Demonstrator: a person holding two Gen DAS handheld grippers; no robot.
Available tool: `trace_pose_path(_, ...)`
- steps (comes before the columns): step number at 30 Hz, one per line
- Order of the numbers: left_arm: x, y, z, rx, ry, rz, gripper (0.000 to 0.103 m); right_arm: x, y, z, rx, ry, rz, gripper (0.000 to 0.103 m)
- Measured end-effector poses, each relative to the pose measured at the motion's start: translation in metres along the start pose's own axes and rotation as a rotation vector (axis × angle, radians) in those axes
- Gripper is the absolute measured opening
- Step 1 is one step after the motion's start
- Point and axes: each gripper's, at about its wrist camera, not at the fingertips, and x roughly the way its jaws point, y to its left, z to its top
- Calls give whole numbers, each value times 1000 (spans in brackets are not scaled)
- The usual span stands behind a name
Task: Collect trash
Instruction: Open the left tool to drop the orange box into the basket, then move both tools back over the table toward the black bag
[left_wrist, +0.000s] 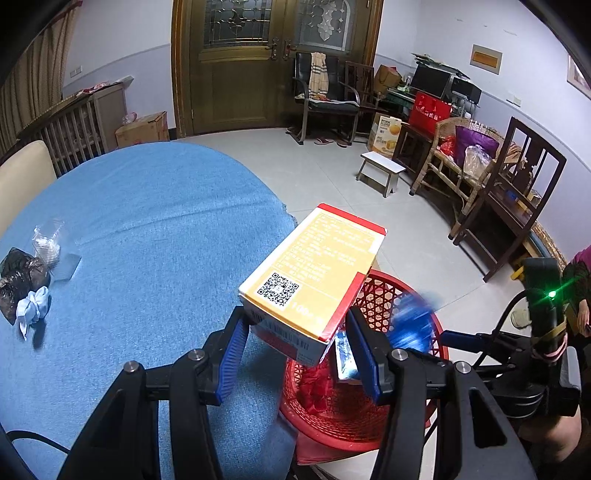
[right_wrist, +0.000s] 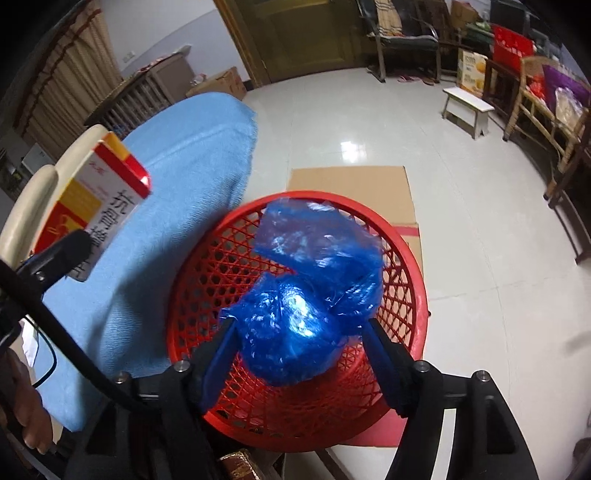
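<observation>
Left gripper (left_wrist: 299, 345): its blue pads are closed against the two sides of an orange, white and red carton (left_wrist: 314, 280), lifted clear of the table, past its right edge and above the near rim of the basket.
Right gripper (right_wrist: 297, 349): its fingers sit on either side of a crumpled blue plastic bag (right_wrist: 306, 295), touching it on both flanks; the bag is blurred, so I cannot tell how firm the hold is.
Blue plastic bag: it hangs directly above the mouth of the red basket (right_wrist: 413, 269), not resting inside.
Red basket: a round lattice bin standing on flattened brown cardboard (right_wrist: 351, 179) on the tiled floor, just beside the right edge of the table. In the left wrist view, something red and a silvery wrapper lie inside it.
Table (left_wrist: 155, 221): covered in blue cloth.
Left edge of the table: a dark crumpled bag (left_wrist: 22, 277), a white tissue wad (left_wrist: 33, 306) touching it, and a clear plastic wrapper (left_wrist: 48, 243) just behind them.
Room behind: a wooden door, chairs and a small white stool.
</observation>
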Motion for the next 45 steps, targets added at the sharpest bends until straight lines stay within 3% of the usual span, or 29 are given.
trace_pose_path(7, 7, -12, 2, 14, 14, -5, 56, -21, -17, 7, 67, -77, 34, 74)
trace_pose_path(21, 30, -40, 8, 66, 69, -41, 57, -55, -62, 14, 284, -234, 20, 74)
trace_pose_path(23, 34, -41, 9, 77, 86, -48, 60, -60, -64, 16, 291, -250, 24, 74)
trace_pose_path(25, 38, -43, 7, 83, 103, -44, 71, -65, -66, 17, 297, -267, 22, 74)
trace_pose_path(28, 38, -41, 4, 80, 110, -38, 71, -71, -69, 18, 312, -287, 23, 74)
trace_pose_path(35, 15, -8, 3, 32, 67, -1, 71, -69, -62, 20, 306, -277, 38, 74)
trace_pose_path(45, -31, 75, -19, -137, 3, 73, 72, -56, -2, 23, 189, -235, 64, 74)
